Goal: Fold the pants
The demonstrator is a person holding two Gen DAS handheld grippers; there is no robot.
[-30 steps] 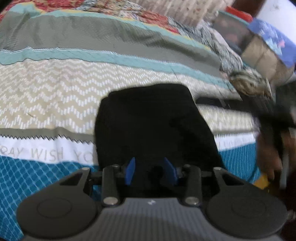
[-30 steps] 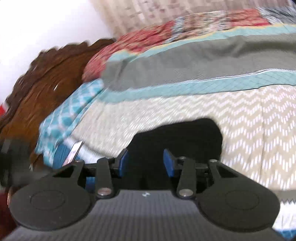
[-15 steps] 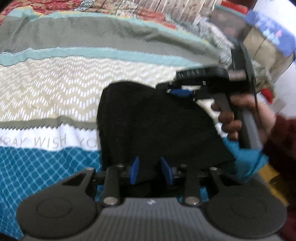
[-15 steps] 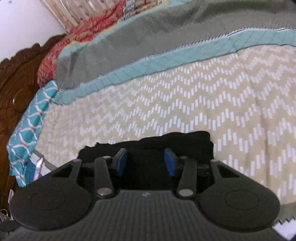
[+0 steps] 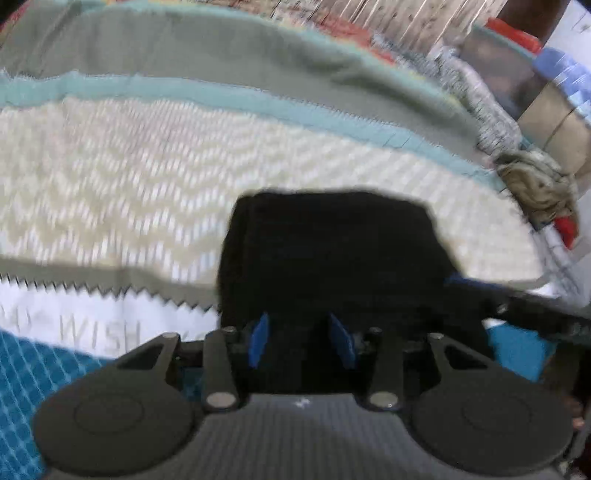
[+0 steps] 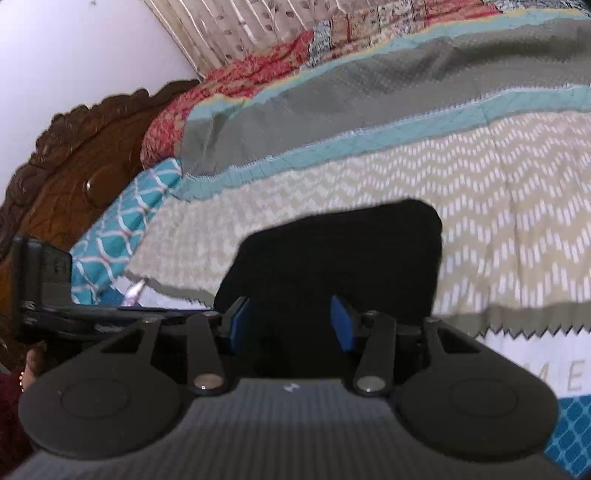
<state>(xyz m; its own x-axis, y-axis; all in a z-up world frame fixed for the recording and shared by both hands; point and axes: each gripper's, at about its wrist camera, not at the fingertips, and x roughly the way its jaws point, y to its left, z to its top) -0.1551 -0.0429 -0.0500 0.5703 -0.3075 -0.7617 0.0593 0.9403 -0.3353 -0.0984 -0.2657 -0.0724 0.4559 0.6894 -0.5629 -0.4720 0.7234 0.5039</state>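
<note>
The black pants [image 5: 332, 251] lie folded into a compact block on the patterned quilt [image 5: 147, 166]; the right wrist view shows them too [image 6: 340, 251]. My left gripper [image 5: 300, 339] sits at their near edge, jaws opening, with dark fabric between the blue pads [image 5: 258, 339] that they do not visibly pinch. My right gripper [image 6: 290, 321] stands at the near edge on the other side, jaws opening wide over the cloth. Each gripper shows in the other's view: the right one low beside the pants [image 5: 517, 310], the left one at the far left [image 6: 40, 288].
A carved wooden headboard [image 6: 74, 173] rises at the left of the bed. A crumpled cloth [image 5: 535, 184] and stacked boxes [image 5: 554, 103] crowd the bed's right edge. A curtain [image 6: 240, 33] hangs behind. The quilt stretches beyond the pants.
The right gripper, held over the pants' far right corner half a second ago, has dropped low beside them. The left pads narrowed, then spread. Both views have pulled back and sunk.
</note>
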